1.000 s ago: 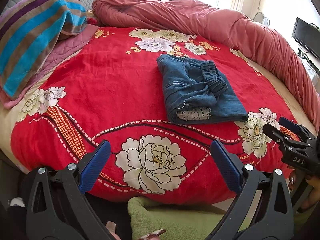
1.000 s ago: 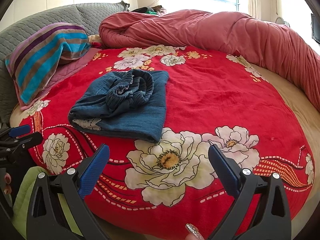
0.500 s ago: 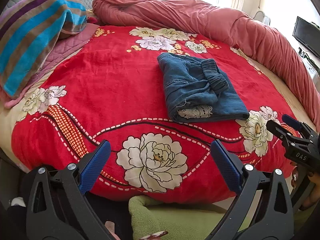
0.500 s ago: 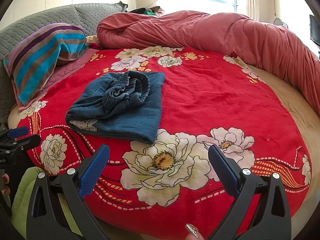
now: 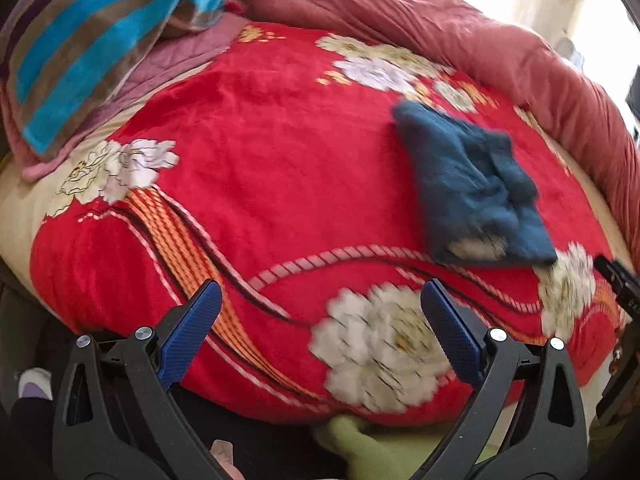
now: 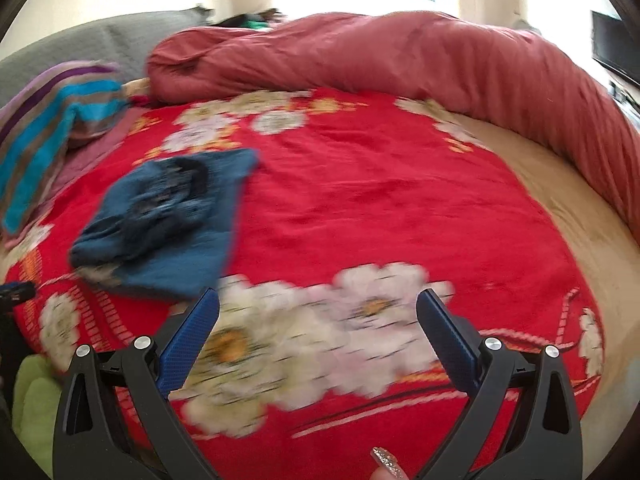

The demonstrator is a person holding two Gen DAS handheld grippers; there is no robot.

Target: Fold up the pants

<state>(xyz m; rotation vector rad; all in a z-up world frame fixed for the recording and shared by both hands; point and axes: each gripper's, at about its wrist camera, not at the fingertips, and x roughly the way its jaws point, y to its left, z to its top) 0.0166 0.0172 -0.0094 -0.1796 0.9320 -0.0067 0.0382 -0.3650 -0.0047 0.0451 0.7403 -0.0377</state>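
Pulling back fast, both cameras blur now where half a second ago they were sharp. Folded dark-blue denim pants (image 5: 476, 188) lie in a compact bundle on the red plush floral blanket (image 5: 280, 152), same spot as before, elastic waistband on top, pale lace hem peeking at the near edge. In the left view the bundle has slid toward the right side of frame; in the right view it sits further left, so each tool is swinging away. Left gripper (image 5: 320, 320) fingers spread wide, holding nothing, well clear of the pants. Right gripper (image 6: 318, 320) likewise spread and empty, over the blanket's white flowers, pants off to its left. Rolled pink-red duvet (image 6: 400, 64) and striped towel-covered pillow (image 5: 88, 40) untouched. Judgement: fold looks finished, hands retreating, nothing left but maybe tidying.
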